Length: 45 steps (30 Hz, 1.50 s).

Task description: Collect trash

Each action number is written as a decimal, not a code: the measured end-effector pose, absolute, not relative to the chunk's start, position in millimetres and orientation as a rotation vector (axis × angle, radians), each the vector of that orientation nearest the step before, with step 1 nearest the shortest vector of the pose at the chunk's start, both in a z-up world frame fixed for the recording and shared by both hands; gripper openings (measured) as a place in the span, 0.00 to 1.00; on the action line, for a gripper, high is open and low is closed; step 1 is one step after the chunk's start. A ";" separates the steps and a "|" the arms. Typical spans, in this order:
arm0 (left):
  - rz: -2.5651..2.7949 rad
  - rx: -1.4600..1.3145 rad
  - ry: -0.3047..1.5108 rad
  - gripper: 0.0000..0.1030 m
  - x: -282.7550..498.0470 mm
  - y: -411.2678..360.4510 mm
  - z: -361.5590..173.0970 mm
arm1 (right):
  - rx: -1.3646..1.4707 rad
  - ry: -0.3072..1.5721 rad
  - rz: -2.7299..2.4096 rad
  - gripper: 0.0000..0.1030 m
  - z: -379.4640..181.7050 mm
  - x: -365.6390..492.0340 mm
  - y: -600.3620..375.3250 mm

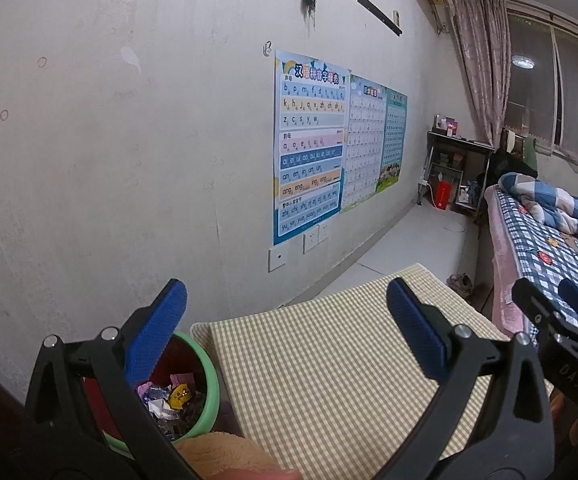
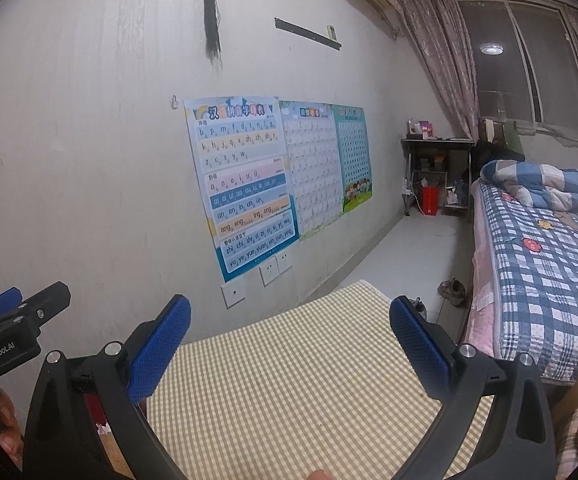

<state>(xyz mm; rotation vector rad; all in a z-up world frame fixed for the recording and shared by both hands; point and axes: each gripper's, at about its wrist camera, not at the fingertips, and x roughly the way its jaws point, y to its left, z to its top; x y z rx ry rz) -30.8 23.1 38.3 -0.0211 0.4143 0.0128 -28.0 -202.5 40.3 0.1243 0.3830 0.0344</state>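
A round bin (image 1: 205,376) with a green rim and a red inside stands left of a table with a green-checked cloth (image 1: 329,360). Several crumpled wrappers (image 1: 169,398) lie in it. My left gripper (image 1: 289,332) is open and empty, held above the table's left part, its left finger over the bin. My right gripper (image 2: 289,340) is open and empty above the checked cloth (image 2: 289,380). The right gripper shows at the right edge of the left wrist view (image 1: 557,312). The left gripper shows at the left edge of the right wrist view (image 2: 13,312). No trash shows on the cloth.
A white wall (image 1: 129,160) with learning posters (image 1: 309,144) runs along the left. A bed with a blue checked sheet (image 2: 537,280) stands at the right. Shoes (image 2: 451,290) lie on the floor beyond the table. A dark desk (image 2: 437,168) stands at the far end.
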 end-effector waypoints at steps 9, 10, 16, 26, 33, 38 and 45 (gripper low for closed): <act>0.020 -0.016 0.421 0.95 -31.4 24.3 36.4 | 0.113 0.403 0.037 0.93 36.8 -24.2 -198.9; 0.022 -0.017 0.423 0.95 -31.3 24.8 36.0 | 0.112 0.405 0.037 0.93 36.5 -24.0 -198.5; 0.029 -0.017 0.428 0.95 -31.4 27.0 35.2 | 0.110 0.413 0.039 0.93 35.8 -22.3 -197.7; 0.034 -0.015 0.431 0.95 -31.6 29.1 34.7 | 0.109 0.421 0.040 0.93 34.1 -21.0 -196.2; 0.038 -0.016 0.437 0.95 -31.7 30.9 33.1 | 0.109 0.428 0.039 0.93 32.4 -19.4 -196.9; 0.038 -0.017 0.439 0.95 -31.5 31.8 33.0 | 0.113 0.435 0.036 0.93 30.4 -18.8 -197.4; 0.031 -0.017 0.454 0.95 -28.6 34.4 31.8 | 0.115 0.456 0.030 0.93 24.5 -15.0 -198.0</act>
